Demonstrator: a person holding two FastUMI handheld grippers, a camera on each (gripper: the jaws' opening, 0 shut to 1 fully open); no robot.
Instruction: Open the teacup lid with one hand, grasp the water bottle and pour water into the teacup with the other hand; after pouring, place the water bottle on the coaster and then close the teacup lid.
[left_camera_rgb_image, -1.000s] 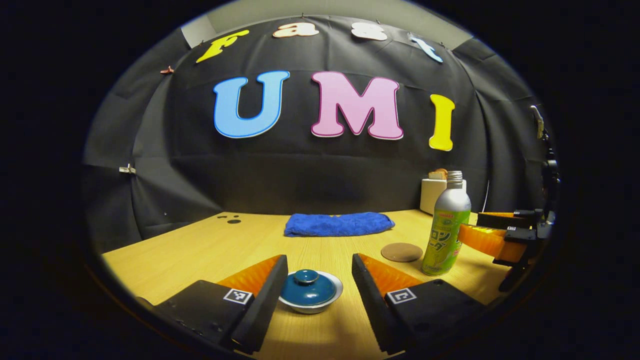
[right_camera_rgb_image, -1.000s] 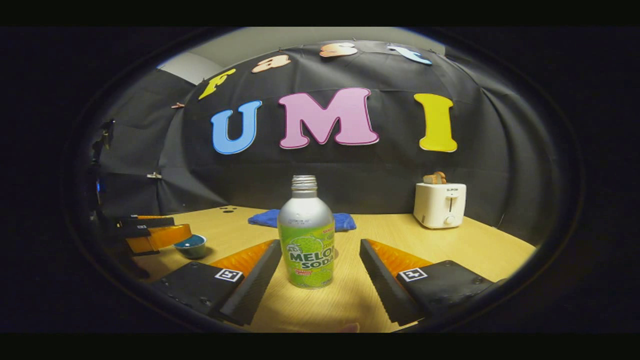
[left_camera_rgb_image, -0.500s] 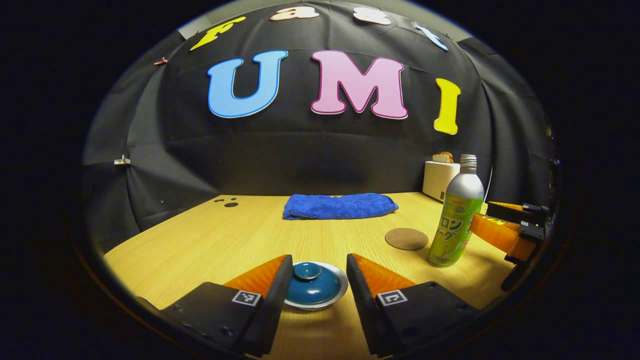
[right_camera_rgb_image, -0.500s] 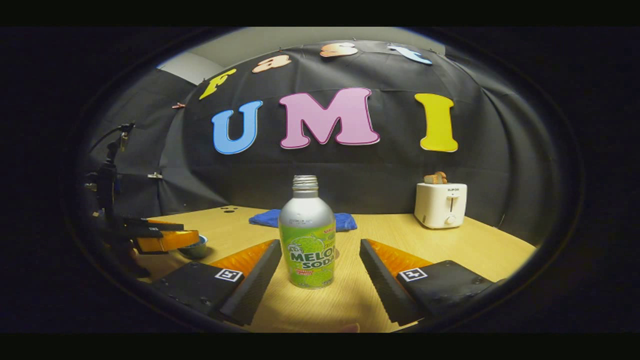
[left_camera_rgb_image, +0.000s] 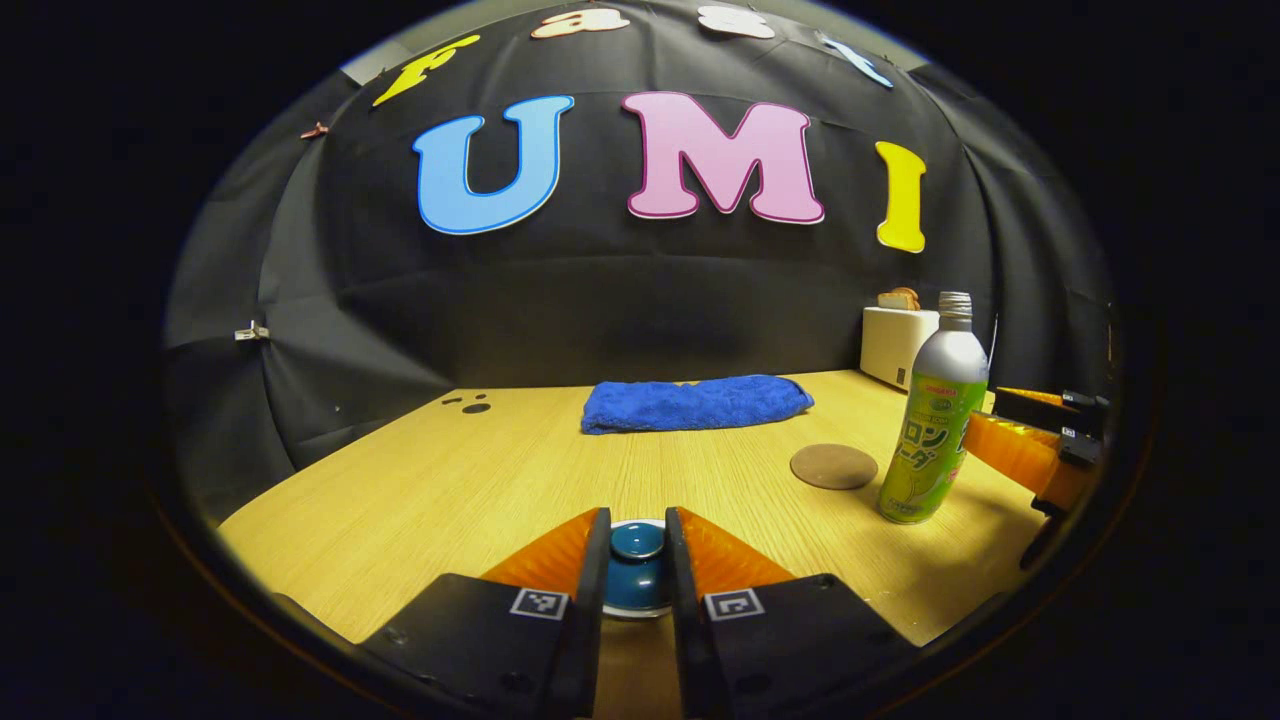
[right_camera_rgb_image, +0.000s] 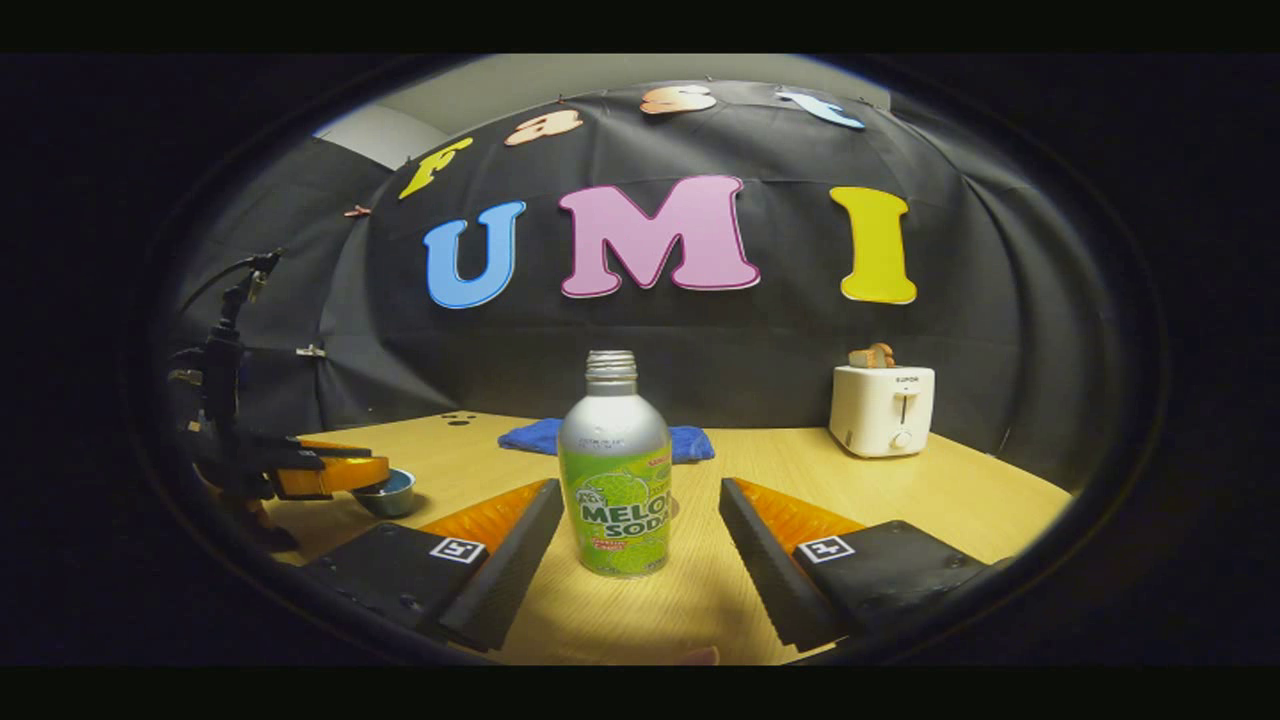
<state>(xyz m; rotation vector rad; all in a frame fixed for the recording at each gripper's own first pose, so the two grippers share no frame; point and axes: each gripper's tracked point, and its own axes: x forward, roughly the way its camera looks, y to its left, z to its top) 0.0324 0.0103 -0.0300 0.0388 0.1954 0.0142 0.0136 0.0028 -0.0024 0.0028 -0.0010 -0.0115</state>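
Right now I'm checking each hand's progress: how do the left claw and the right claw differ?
The left claw has its fingers drawn in close around the teacup lid's knob; the right claw is wide open. The left claw sits over the teacup; the right claw flanks the water bottle with clear gaps. Both have orange-backed black fingers.

The teacup lid (left_camera_rgb_image: 637, 570) is dark teal-blue with a round knob of the same colour, and the teacup (right_camera_rgb_image: 386, 492) under it shows a pale silver-white rim. The water bottle (right_camera_rgb_image: 614, 468) has a silver shoulder and neck, and a bright lime-green label with white and red print. The coaster (left_camera_rgb_image: 833, 466) is plain brown. The left gripper (left_camera_rgb_image: 637, 600) has black bodies with small black-and-white square markers, and orange ribbed fingers (left_camera_rgb_image: 555, 550). The right gripper (right_camera_rgb_image: 640, 575) has the same colours. The towel (left_camera_rgb_image: 694, 402) is deep blue, the toaster (right_camera_rgb_image: 881, 408) is cream-white, and the table (left_camera_rgb_image: 450, 480) is light yellow wood with fine grain.
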